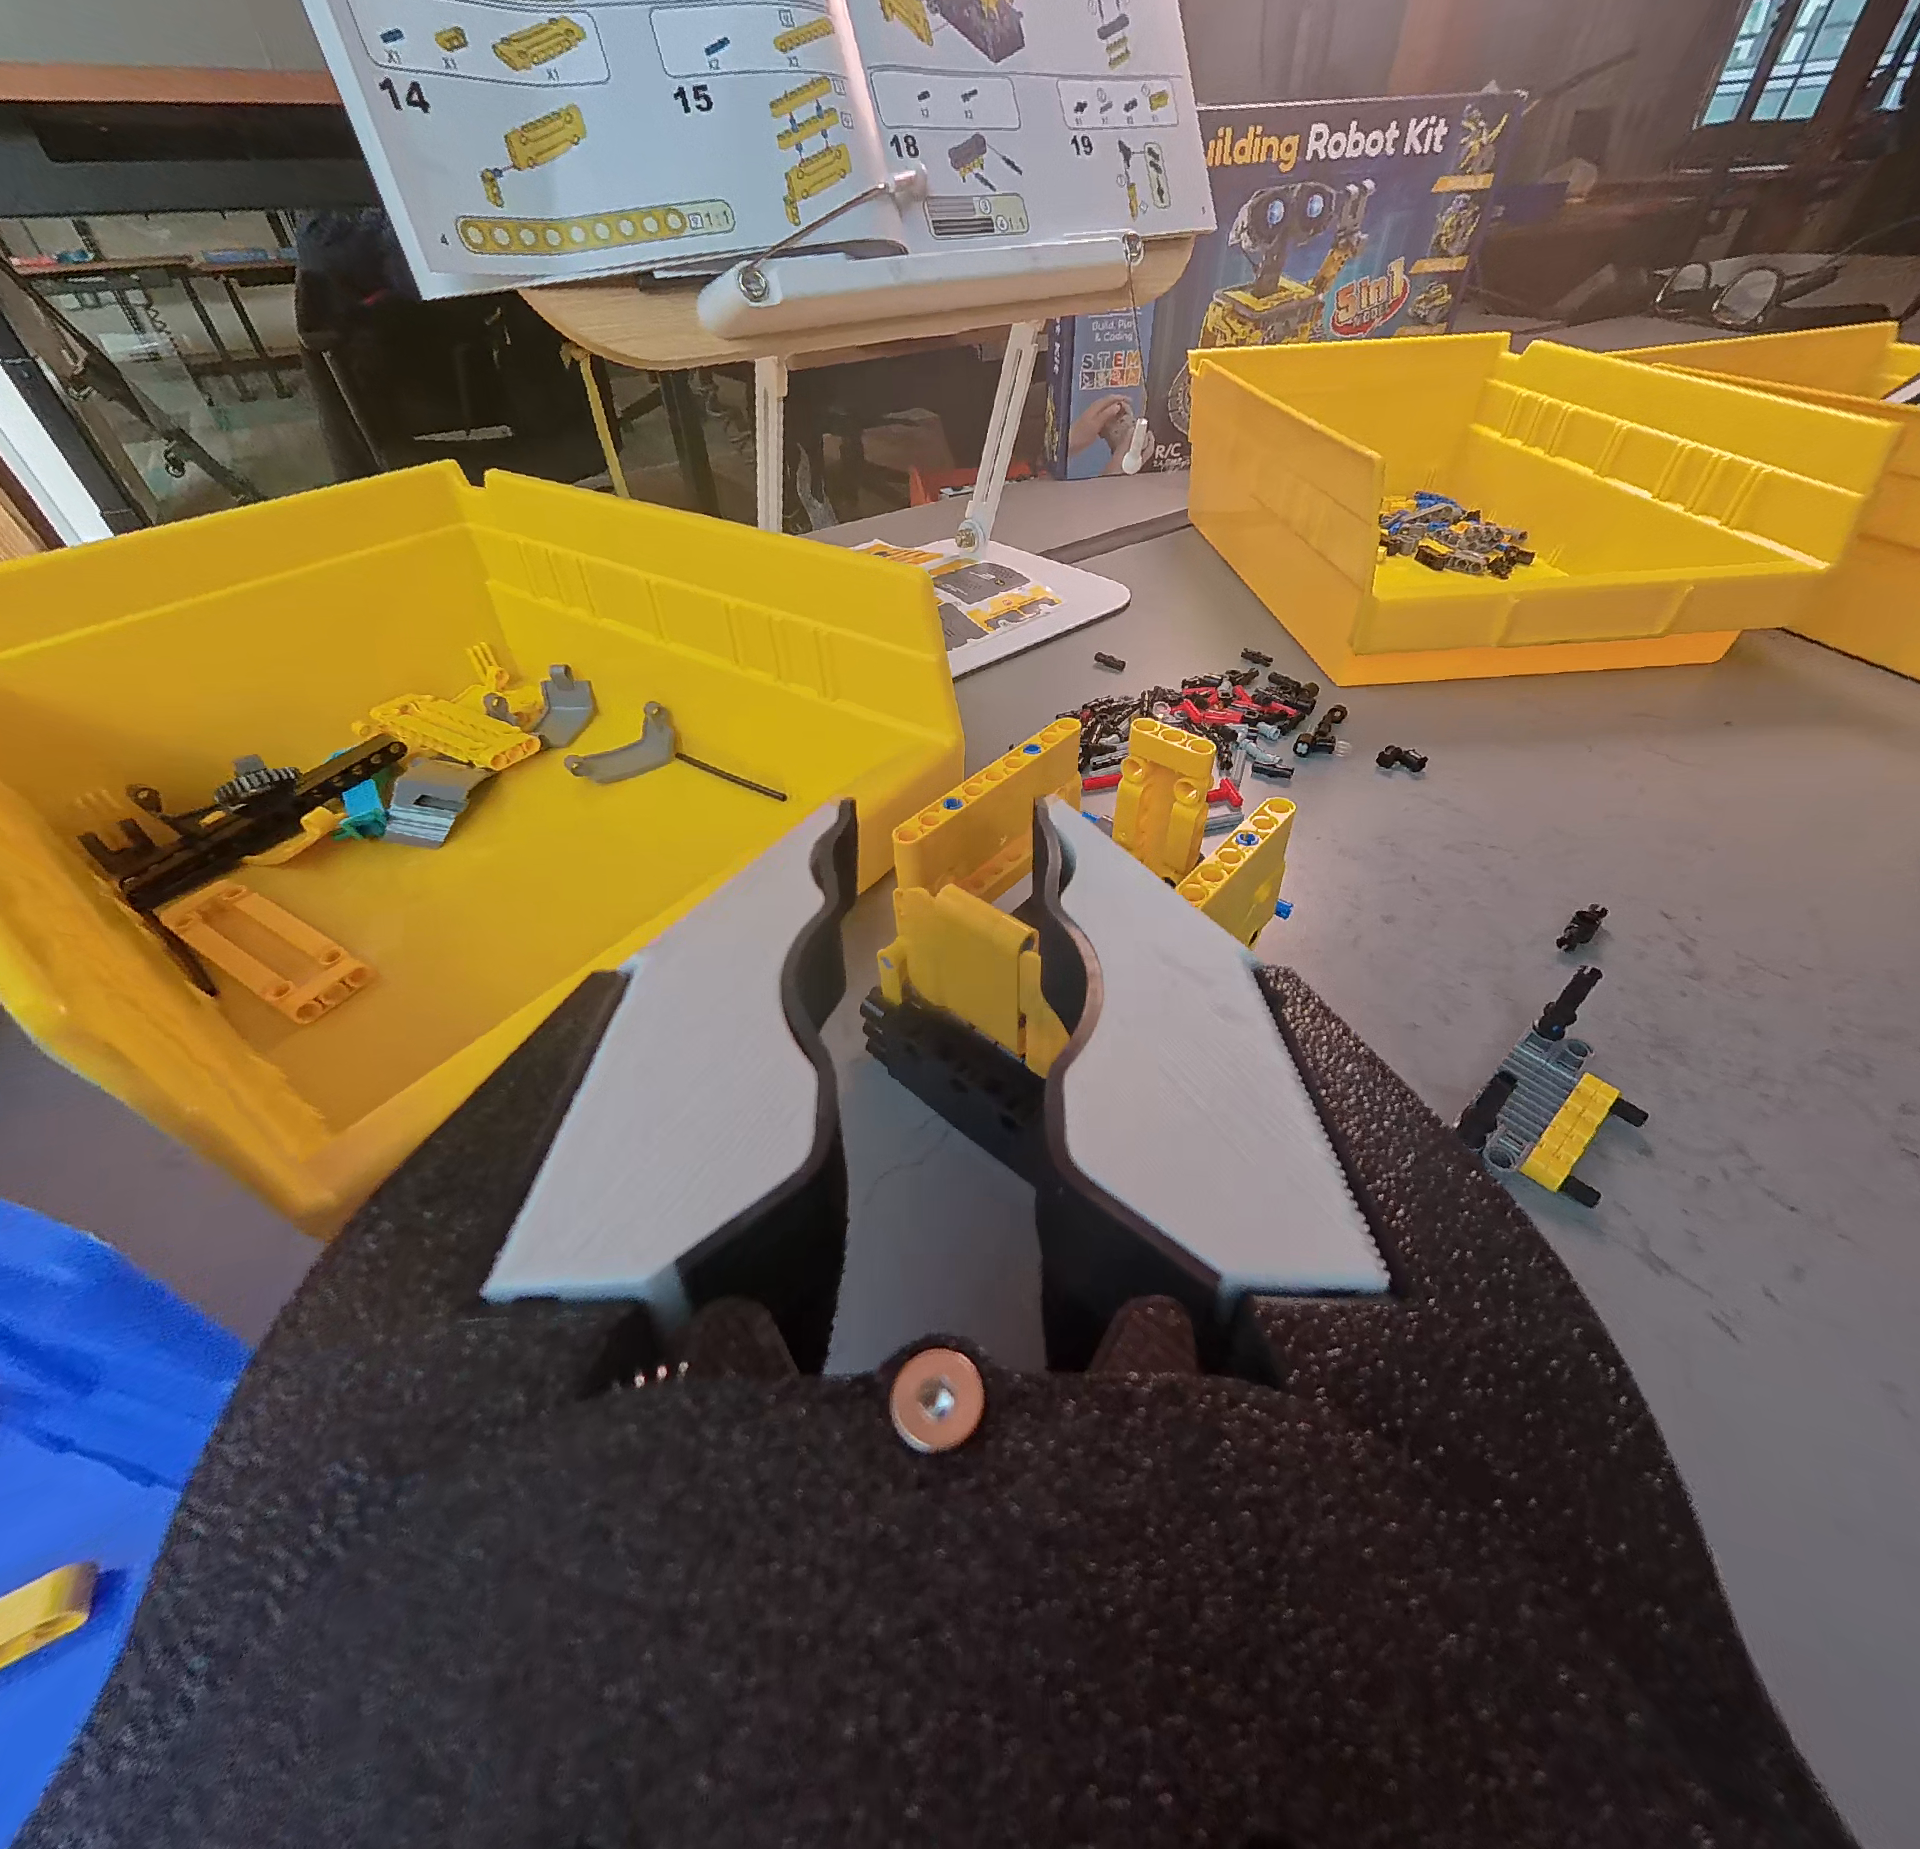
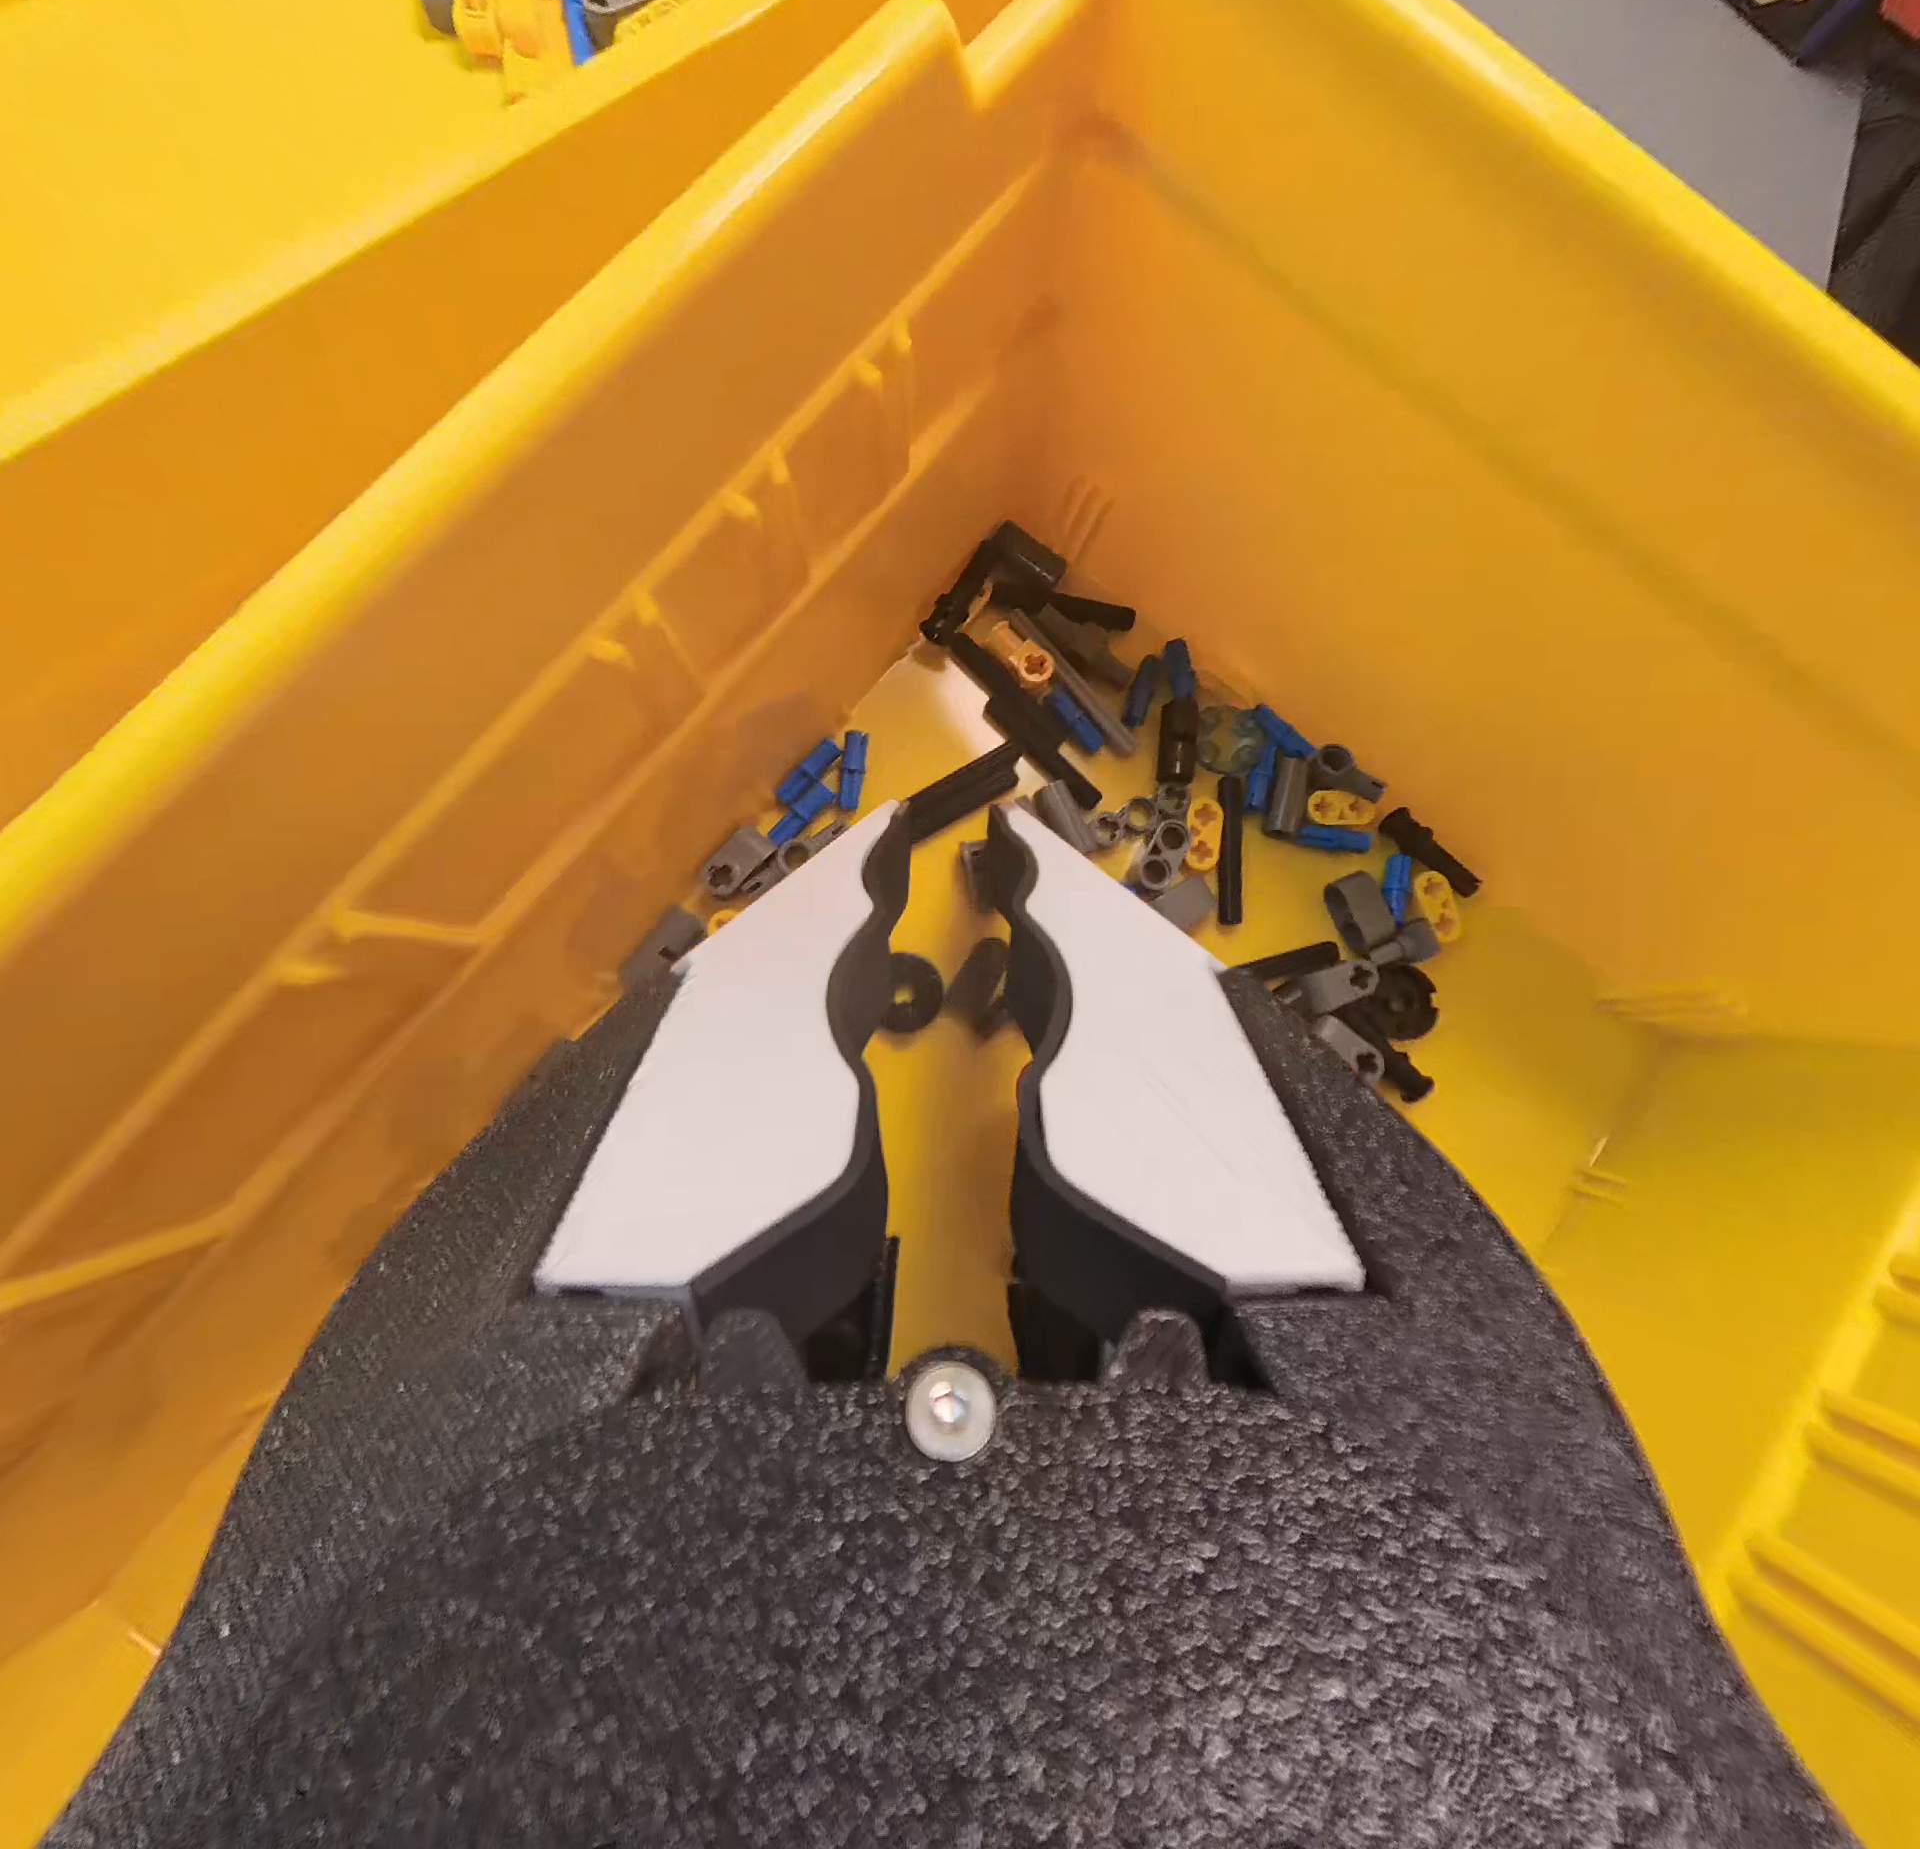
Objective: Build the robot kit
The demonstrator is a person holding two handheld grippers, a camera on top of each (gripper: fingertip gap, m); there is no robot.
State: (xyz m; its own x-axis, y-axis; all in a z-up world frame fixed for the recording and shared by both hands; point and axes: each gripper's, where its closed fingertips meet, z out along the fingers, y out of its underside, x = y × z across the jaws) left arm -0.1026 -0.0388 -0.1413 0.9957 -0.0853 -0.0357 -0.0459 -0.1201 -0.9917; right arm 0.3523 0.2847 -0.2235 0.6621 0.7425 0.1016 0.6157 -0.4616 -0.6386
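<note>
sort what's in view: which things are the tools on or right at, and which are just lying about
At the tools:
- left tool: yellow-and-black build between its fingers, grip unclear
- right tool: open, inside a yellow bin, over small pins and connectors

Lying apart:
- parts bin
- loose pins on the table
- grey-yellow subassembly
- instruction booklet
- kit box

Left gripper (image 1: 945, 864) clamps a yellow-and-black brick assembly (image 1: 961, 989) over the grey table (image 1: 1662, 968); yellow bin (image 1: 312, 594) beside.

The left hand-held gripper (image 1: 945, 843) is clamping a yellow-and-black brick assembly (image 1: 961, 978) on the bench (image 1: 1558, 864). The right hand-held gripper (image 2: 948, 823), parted, is hovering over small pins and connectors (image 2: 1174, 802) inside a yellow bin (image 2: 1403, 469).
</note>
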